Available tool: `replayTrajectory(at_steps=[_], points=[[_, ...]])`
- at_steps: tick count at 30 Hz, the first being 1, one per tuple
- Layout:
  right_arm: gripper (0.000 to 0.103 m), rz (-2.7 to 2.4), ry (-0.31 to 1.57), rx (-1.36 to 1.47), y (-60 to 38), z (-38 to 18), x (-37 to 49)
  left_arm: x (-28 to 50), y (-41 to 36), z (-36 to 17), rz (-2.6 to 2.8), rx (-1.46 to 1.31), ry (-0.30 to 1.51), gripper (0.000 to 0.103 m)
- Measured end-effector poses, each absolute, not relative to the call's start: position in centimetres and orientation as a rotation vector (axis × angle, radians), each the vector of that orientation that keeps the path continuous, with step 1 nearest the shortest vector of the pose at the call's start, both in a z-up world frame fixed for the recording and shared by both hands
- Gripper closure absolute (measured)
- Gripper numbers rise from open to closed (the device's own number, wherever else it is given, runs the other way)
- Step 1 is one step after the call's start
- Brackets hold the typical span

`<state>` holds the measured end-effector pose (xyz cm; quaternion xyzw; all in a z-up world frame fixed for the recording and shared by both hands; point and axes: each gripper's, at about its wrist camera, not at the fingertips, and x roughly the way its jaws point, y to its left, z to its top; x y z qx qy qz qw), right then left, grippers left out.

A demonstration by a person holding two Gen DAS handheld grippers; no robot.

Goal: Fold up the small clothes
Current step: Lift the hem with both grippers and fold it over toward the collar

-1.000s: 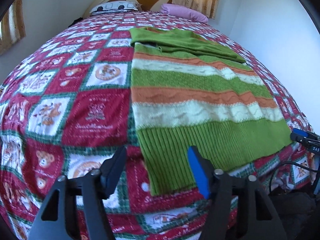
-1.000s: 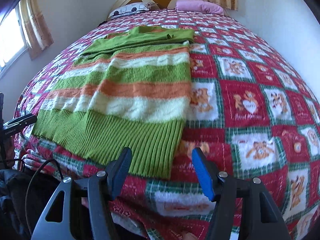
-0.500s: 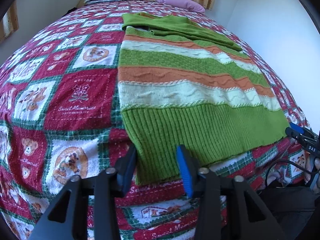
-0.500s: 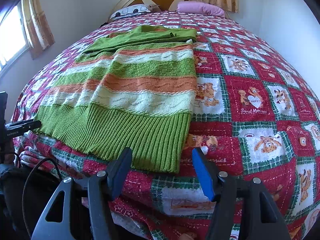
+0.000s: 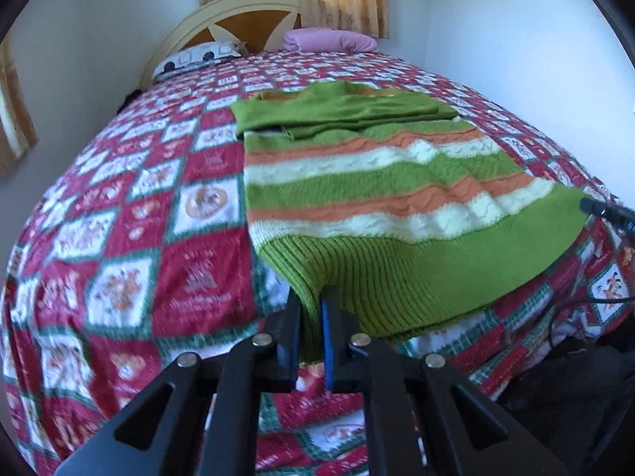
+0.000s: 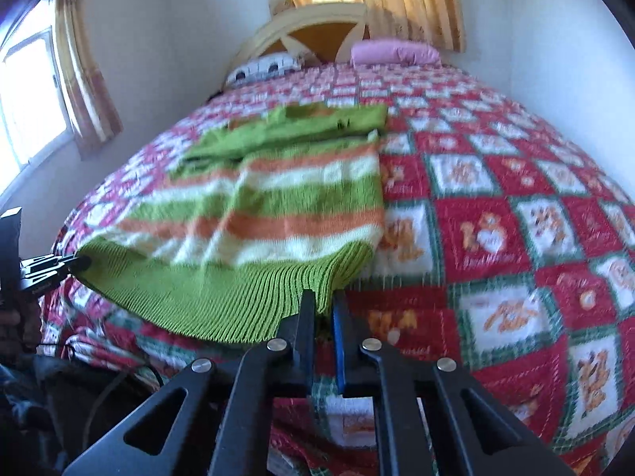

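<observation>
A green, orange and white striped sweater (image 5: 377,182) lies on a bed covered by a red teddy-bear quilt (image 5: 119,238), its ribbed hem lifted at both corners. The left gripper (image 5: 311,317) and right gripper (image 6: 323,309) each pinch 1 hem corner, fingers closed tight on the knit.

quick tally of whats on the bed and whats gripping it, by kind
sweater: 1, striped green, orange and white
pillows: 2, one pink pillow, one patterned pillow
bedspread: 1
grippers: 2, the left gripper and the right gripper, each shut on a hem corner
total: 6
</observation>
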<state>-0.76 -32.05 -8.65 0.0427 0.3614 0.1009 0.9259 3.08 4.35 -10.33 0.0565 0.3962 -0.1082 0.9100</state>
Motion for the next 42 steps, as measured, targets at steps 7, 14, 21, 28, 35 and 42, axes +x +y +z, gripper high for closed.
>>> replayTrajectory(at_steps=[7,14,21,28,35,42], points=[[0.097,0.206,0.639,0.072,-32.0,-5.5,0.8,5.9,5.4,-8.3,-0.206,0.092,0.789,0.093],[0.098,0.195,0.564,0.022,-31.5,-2.3,4.3,9.6,5.0,-5.8,-0.197,0.091,0.726,0.094],[0.098,0.175,0.515,0.015,-31.7,0.5,9.3,14.5,5.6,-3.4,-0.198,0.069,0.687,0.094],[0.099,0.157,0.507,-0.012,-31.7,2.3,13.8,18.9,5.3,-3.0,-0.183,0.068,0.688,0.094],[0.100,0.141,0.524,-0.038,-31.5,2.9,18.4,23.6,5.5,-2.6,-0.168,0.040,0.704,0.094],[0.100,0.124,0.555,-0.077,-31.3,2.8,23.4,28.2,5.0,-2.3,-0.150,0.057,0.725,0.094]])
